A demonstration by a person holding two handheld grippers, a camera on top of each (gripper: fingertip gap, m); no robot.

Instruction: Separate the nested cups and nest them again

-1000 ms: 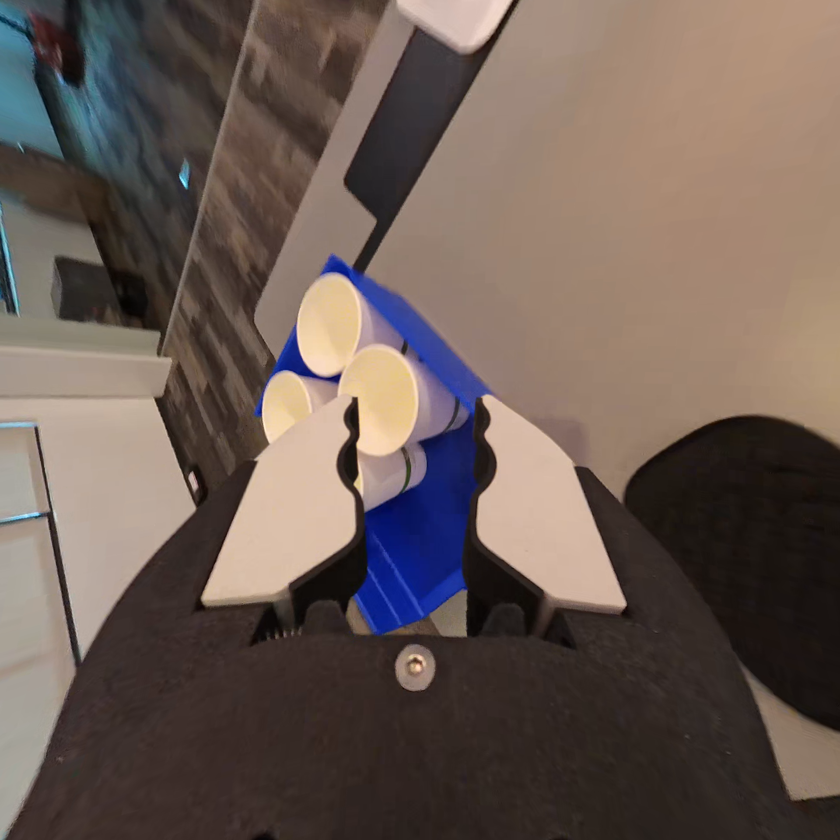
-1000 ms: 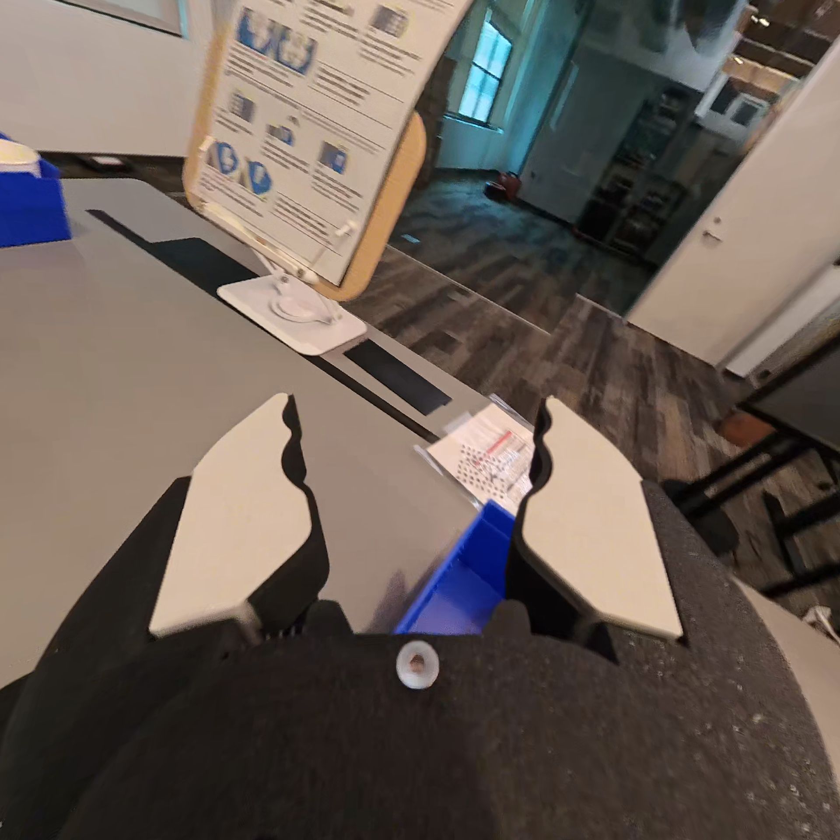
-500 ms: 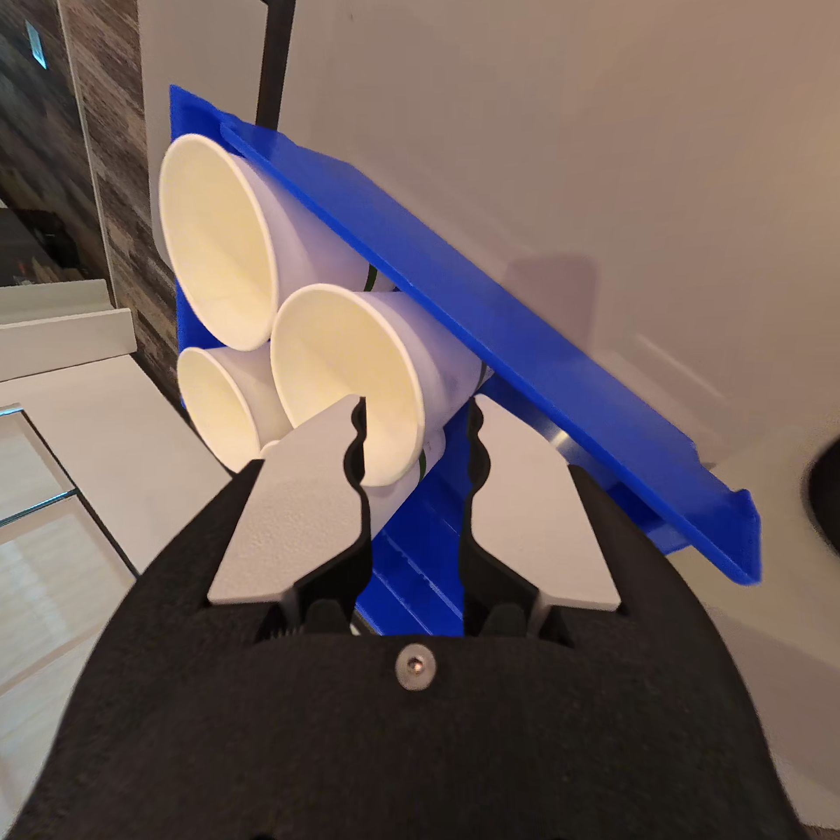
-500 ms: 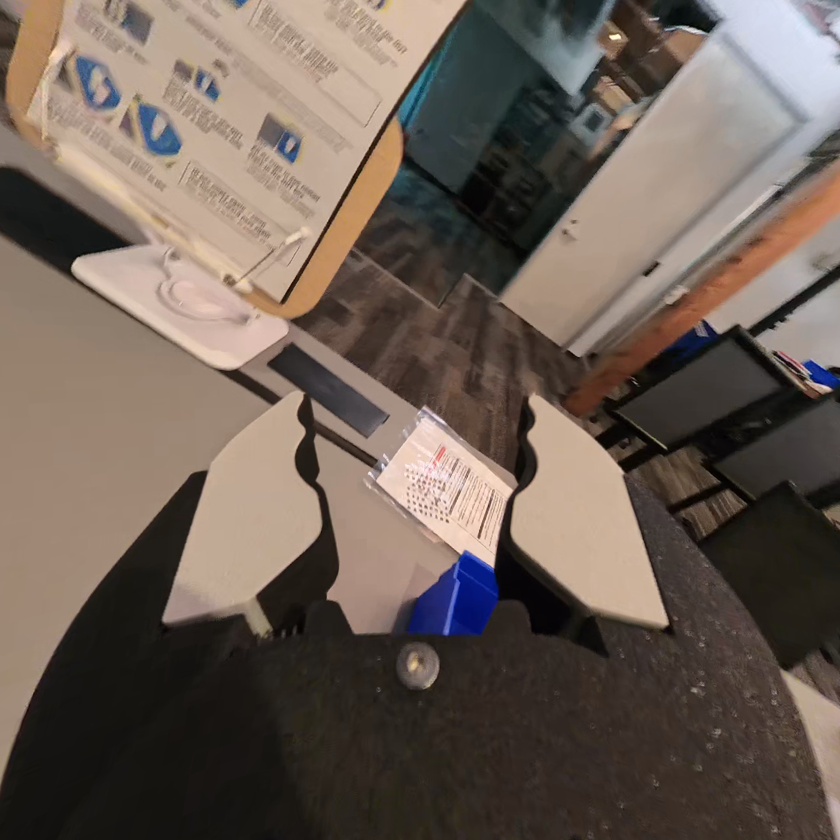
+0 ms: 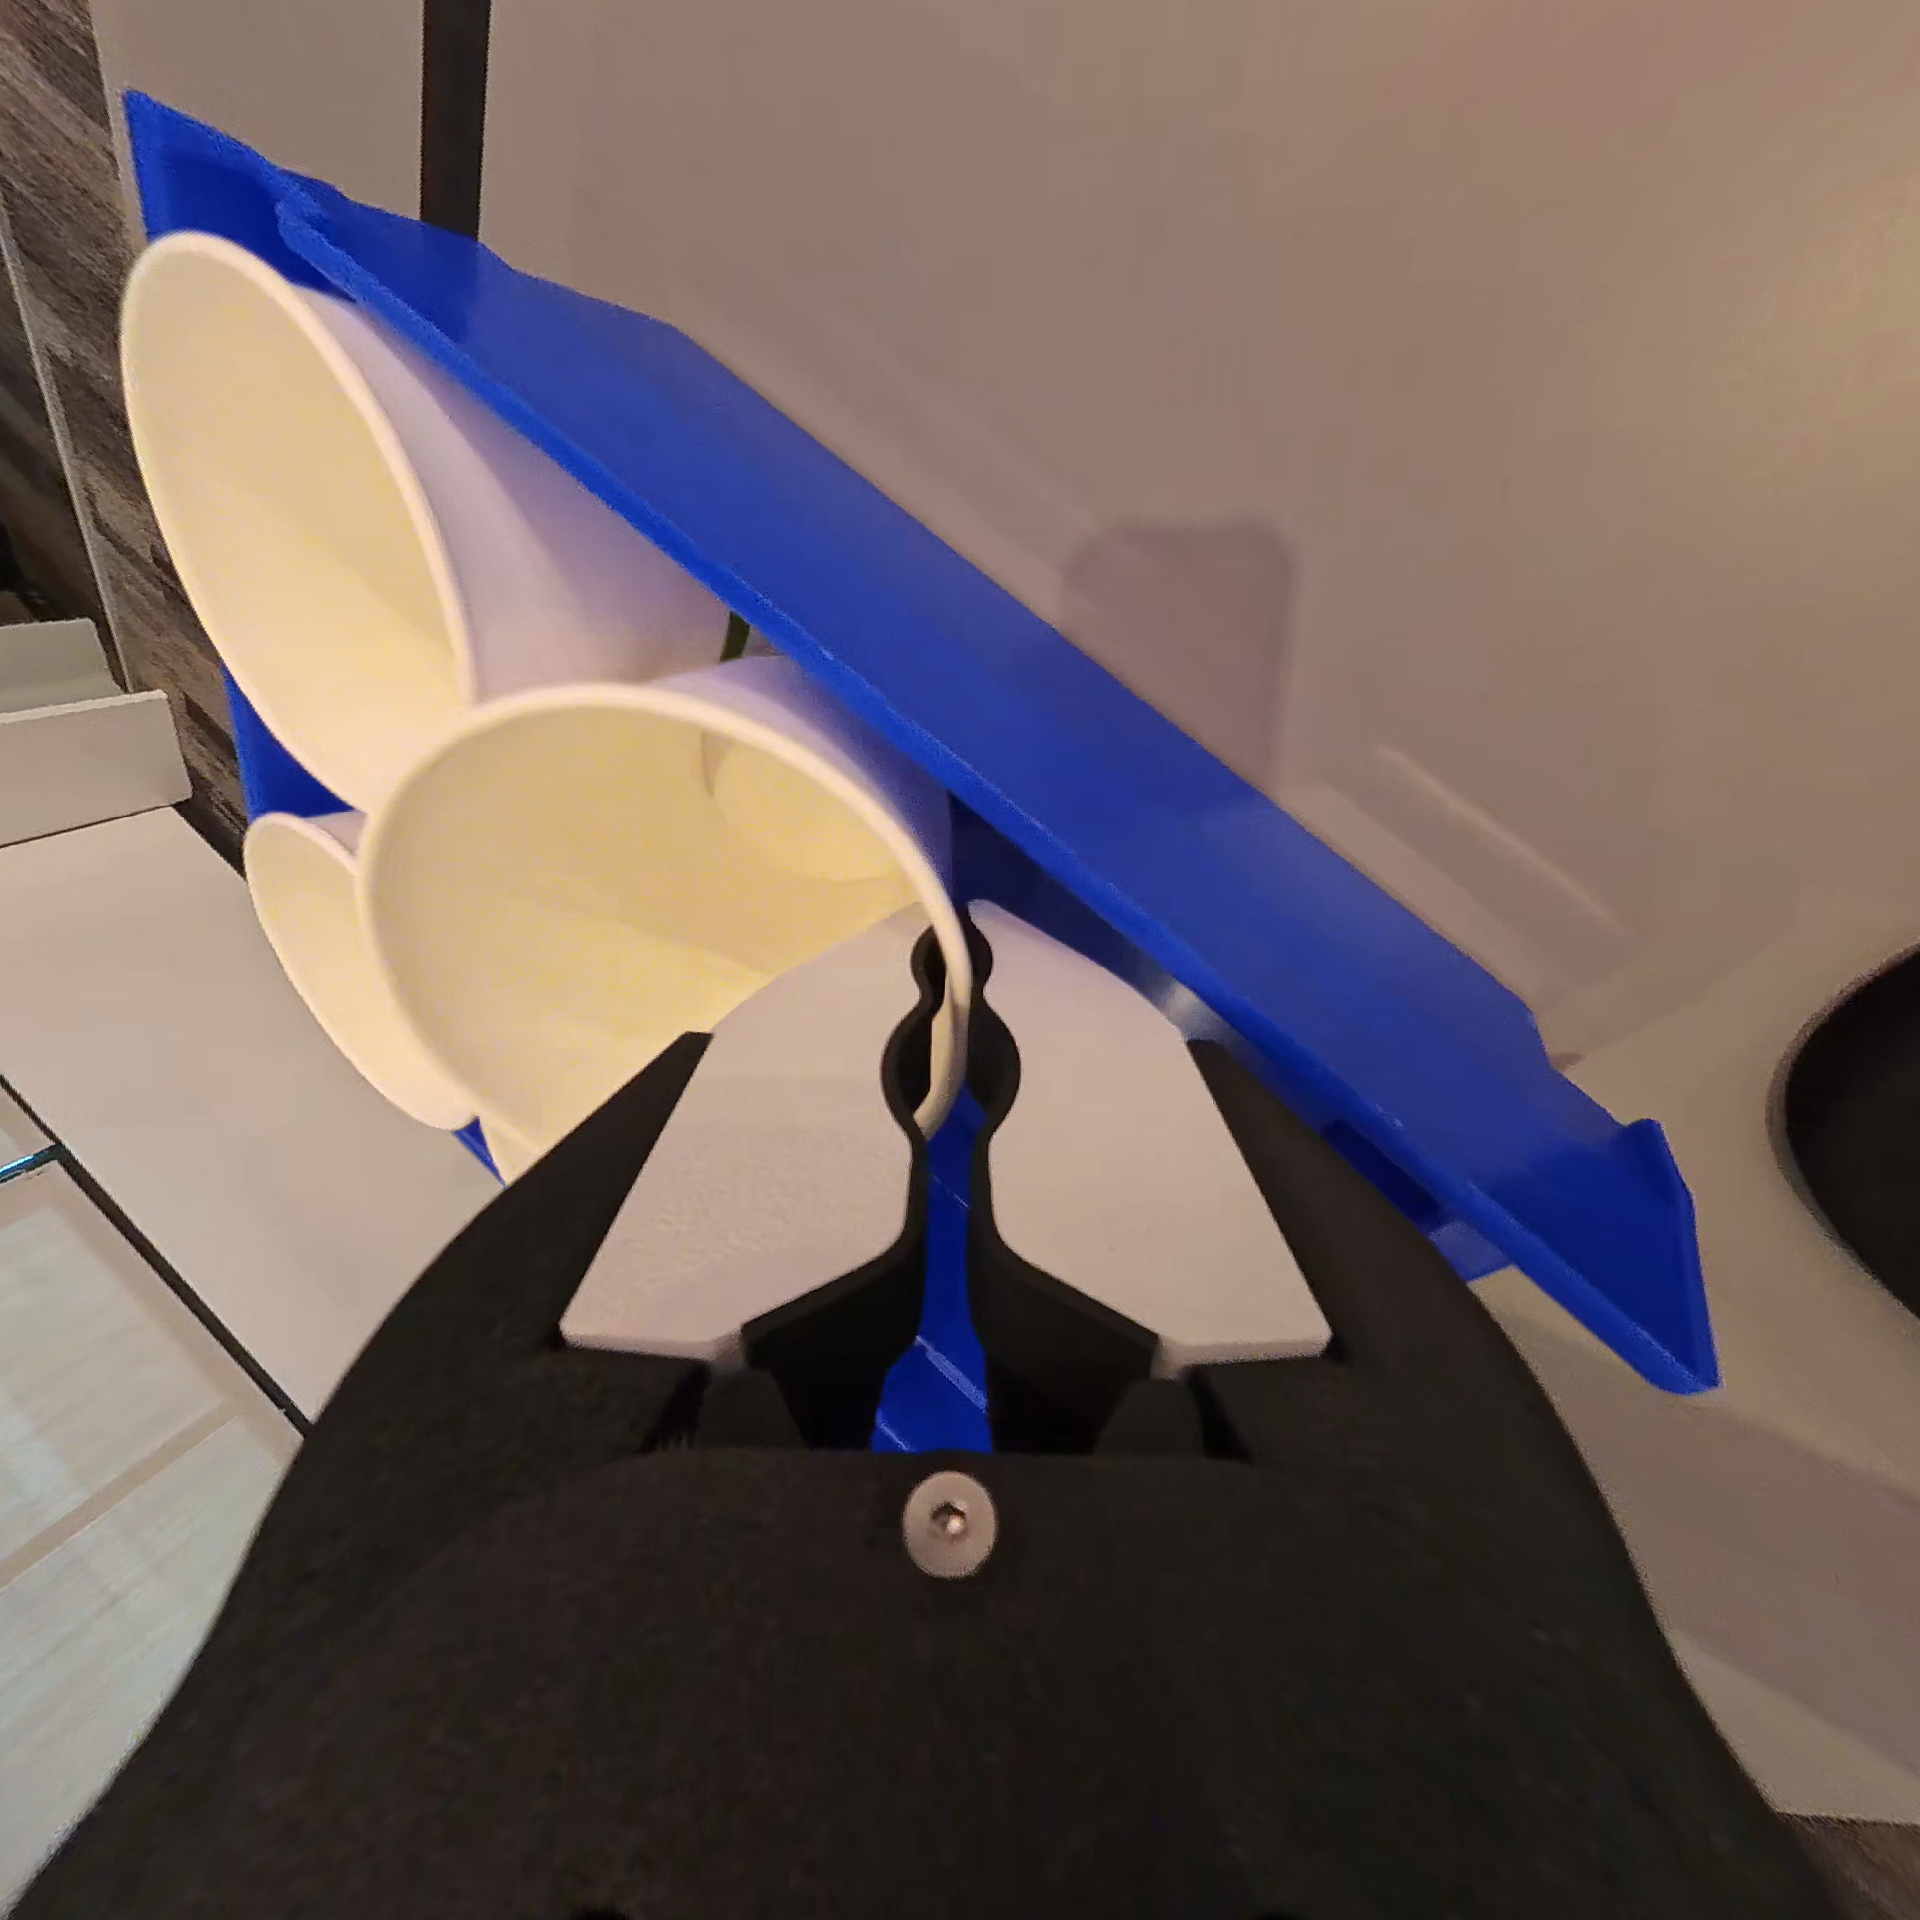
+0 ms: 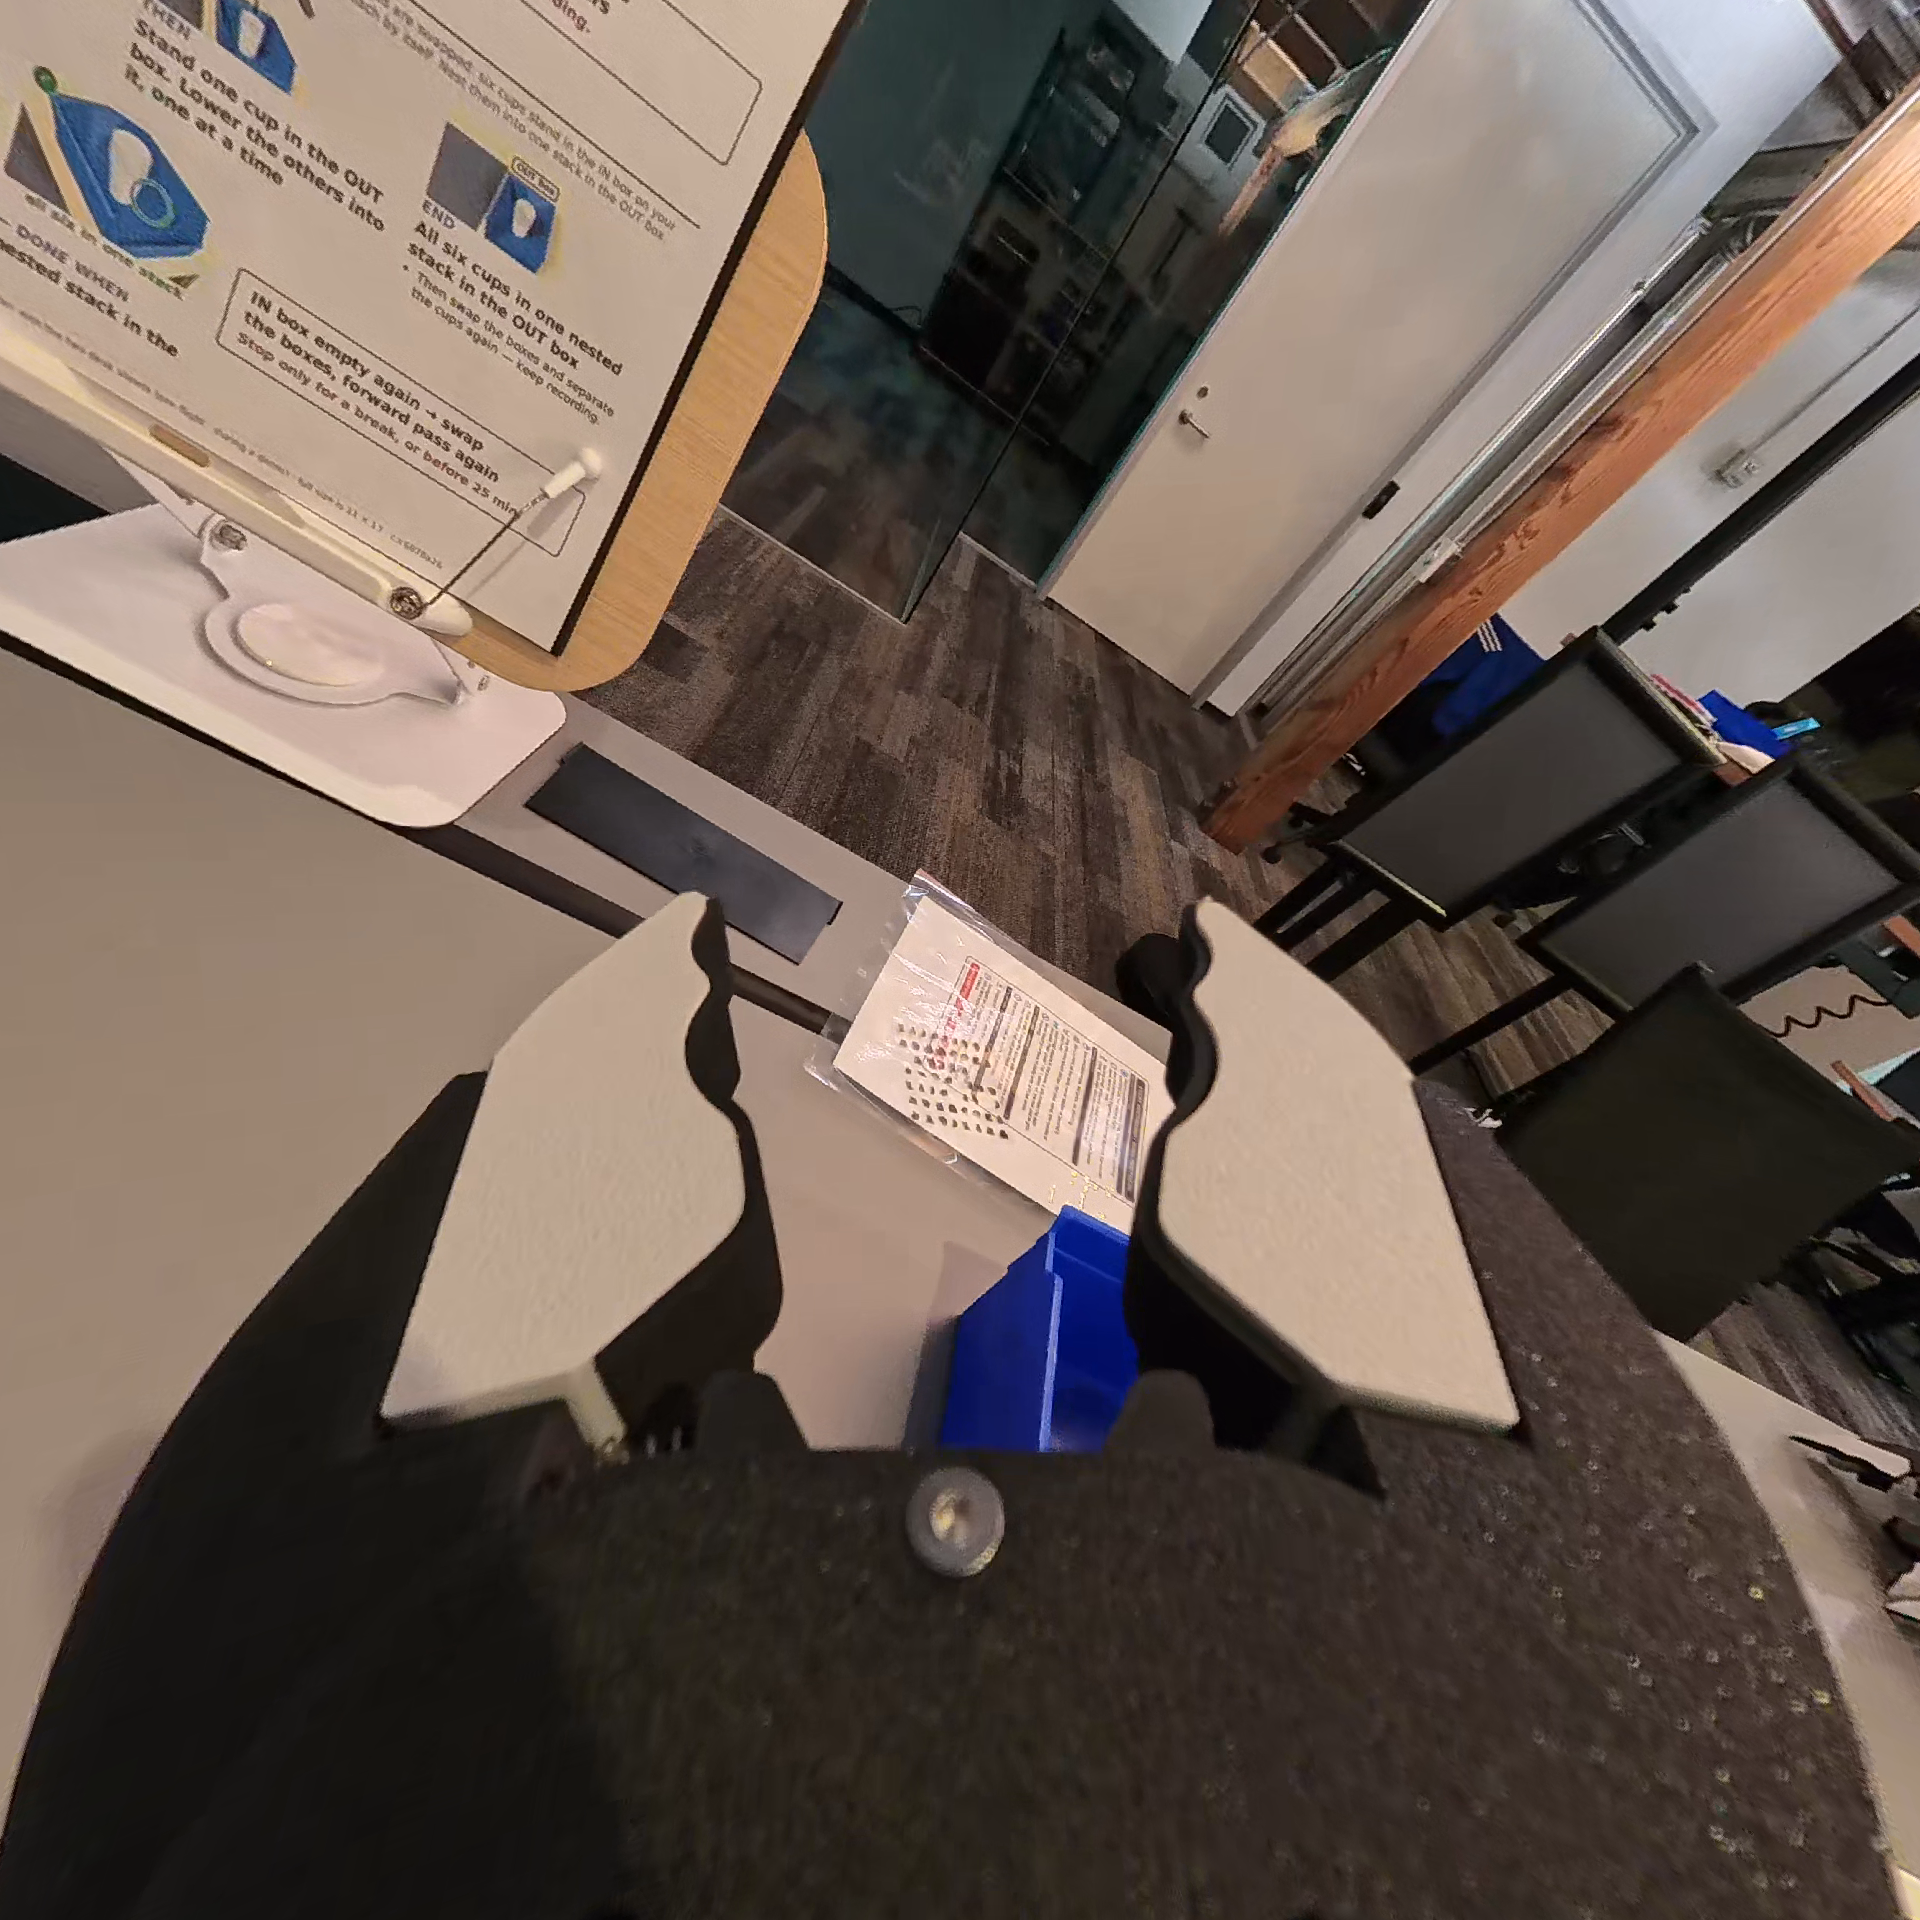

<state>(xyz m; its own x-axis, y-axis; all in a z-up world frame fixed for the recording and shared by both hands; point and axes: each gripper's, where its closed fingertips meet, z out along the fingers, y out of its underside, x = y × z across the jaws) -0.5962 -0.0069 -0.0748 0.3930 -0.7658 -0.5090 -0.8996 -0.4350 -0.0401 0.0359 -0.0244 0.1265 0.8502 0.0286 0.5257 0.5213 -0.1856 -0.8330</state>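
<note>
nearest white cup [image 5: 623, 914] in the blue bin [image 5: 1039, 748], rim now pinched by the left gripper [image 5: 951, 971] jaws, spread around it 0.5 s ago | two more cups [image 5: 281, 468] alongside, bin on the counter [image 5: 1351, 312] | right gripper [image 6: 951, 961] jaws spread, empty, over another blue bin [image 6: 1049, 1340] near the counter edge

Left tool [image 5: 951, 997] pinched closed; right tool [image 6: 951, 935] spread.
</note>
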